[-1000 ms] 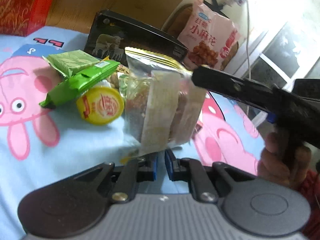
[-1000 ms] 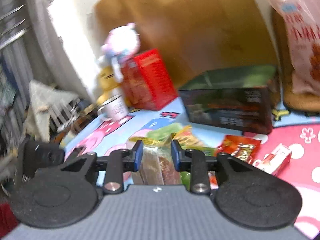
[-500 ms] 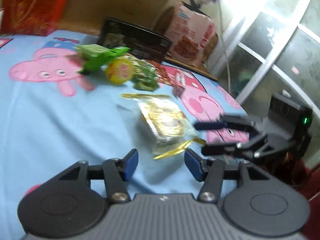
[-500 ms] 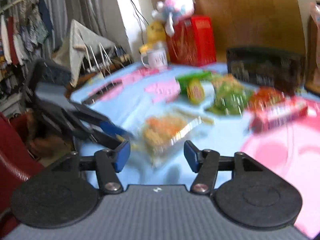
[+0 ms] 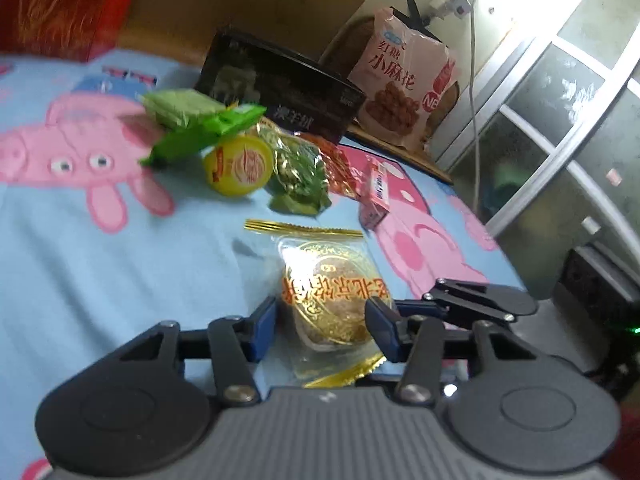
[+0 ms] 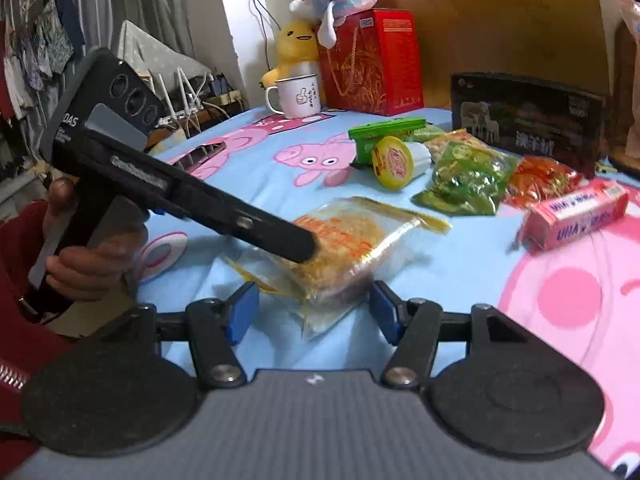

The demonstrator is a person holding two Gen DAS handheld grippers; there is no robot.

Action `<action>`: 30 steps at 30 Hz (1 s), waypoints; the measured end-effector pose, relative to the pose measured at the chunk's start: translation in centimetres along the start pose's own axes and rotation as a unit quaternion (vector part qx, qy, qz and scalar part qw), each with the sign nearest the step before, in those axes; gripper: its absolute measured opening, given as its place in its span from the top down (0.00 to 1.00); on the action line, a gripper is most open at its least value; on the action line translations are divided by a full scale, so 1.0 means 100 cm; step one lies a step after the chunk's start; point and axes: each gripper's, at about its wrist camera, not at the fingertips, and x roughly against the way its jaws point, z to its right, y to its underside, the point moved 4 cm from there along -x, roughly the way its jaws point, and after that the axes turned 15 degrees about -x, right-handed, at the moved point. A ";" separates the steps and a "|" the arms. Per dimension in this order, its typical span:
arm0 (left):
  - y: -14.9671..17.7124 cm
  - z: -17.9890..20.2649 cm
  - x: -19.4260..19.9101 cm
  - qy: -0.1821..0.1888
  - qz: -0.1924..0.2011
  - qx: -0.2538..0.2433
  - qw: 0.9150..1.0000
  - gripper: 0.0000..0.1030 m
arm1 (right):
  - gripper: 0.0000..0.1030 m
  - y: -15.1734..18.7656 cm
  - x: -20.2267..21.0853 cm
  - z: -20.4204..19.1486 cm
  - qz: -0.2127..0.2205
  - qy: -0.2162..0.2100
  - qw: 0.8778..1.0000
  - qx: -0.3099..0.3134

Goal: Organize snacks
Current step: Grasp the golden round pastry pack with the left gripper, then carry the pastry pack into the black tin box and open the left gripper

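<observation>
On the blue cartoon-pig cloth (image 5: 80,264), a round golden cake in a clear wrapper with gold edges (image 5: 332,300) lies flat, close to both tools. The left gripper (image 5: 322,330) has its blue-tipped fingers spread wide, one on each side of the cake, and holds nothing. The right gripper (image 6: 314,312) is spread wide too, with the same cake (image 6: 344,244) lying just in front of its tips. It holds nothing.

In the right wrist view, the left tool's long black body reaches over the cake, and a hand (image 6: 86,264) grips its handle.

Farther back sits a small heap of snacks, well apart from the cake. A long bright green packet (image 5: 200,136) leans on a yellow round lid (image 5: 238,166). Beside the lid is a shiny green candy bag (image 5: 300,178), then a red crinkly bag (image 6: 540,180). A small pink box (image 6: 576,216) lies to the right of those. Behind the heap stands a black flat box with sheep on it (image 6: 528,120). A big pink snack bag (image 5: 404,80) leans by the wall. A white mug (image 6: 298,96) and a red gift box (image 6: 372,60) stand at the far edge.
</observation>
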 end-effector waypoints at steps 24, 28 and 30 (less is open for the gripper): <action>-0.194 -0.034 -0.075 -0.050 0.078 -0.063 0.994 0.55 | 0.49 -0.153 0.006 0.088 0.139 0.090 0.986 -0.030; -0.221 -0.063 -0.107 -0.076 0.071 -0.040 0.994 0.54 | 0.49 -0.182 -0.017 0.112 0.139 0.098 0.984 -0.048; -0.226 -0.075 -0.120 -0.091 0.075 -0.030 0.993 0.51 | 0.48 -0.188 -0.036 0.119 0.134 0.111 0.984 -0.037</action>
